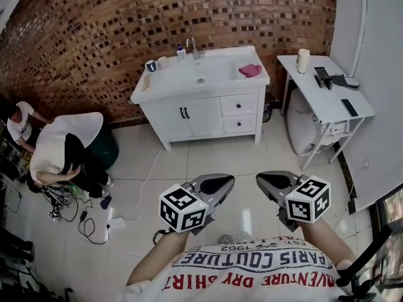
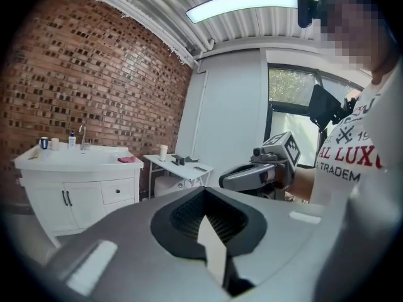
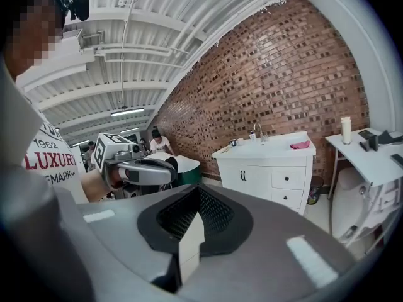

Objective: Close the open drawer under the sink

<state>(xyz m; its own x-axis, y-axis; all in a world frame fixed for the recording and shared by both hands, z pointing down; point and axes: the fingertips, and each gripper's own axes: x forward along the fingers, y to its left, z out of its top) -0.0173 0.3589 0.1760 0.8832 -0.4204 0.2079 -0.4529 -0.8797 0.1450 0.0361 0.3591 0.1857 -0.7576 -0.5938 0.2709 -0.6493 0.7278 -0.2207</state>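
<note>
The white sink cabinet (image 1: 189, 115) stands against the brick wall, well ahead of me across the tiled floor. It has two small drawers at its right, the upper drawer (image 1: 239, 104) and the lower drawer (image 1: 239, 124); both fronts look about flush from here. The cabinet also shows in the left gripper view (image 2: 75, 190) and the right gripper view (image 3: 271, 178). My left gripper (image 1: 216, 184) (image 2: 206, 212) and right gripper (image 1: 272, 182) (image 3: 196, 212) are held low near my body, side by side. Both are shut, with nothing in them.
A pink cloth (image 1: 250, 70), a faucet (image 1: 194, 48) and bottles sit on the sink top. A white side table (image 1: 324, 96) with a white tank (image 1: 301, 126) under it stands to the right. People (image 1: 63, 150) crouch at the left beside cables (image 1: 88, 219) on the floor.
</note>
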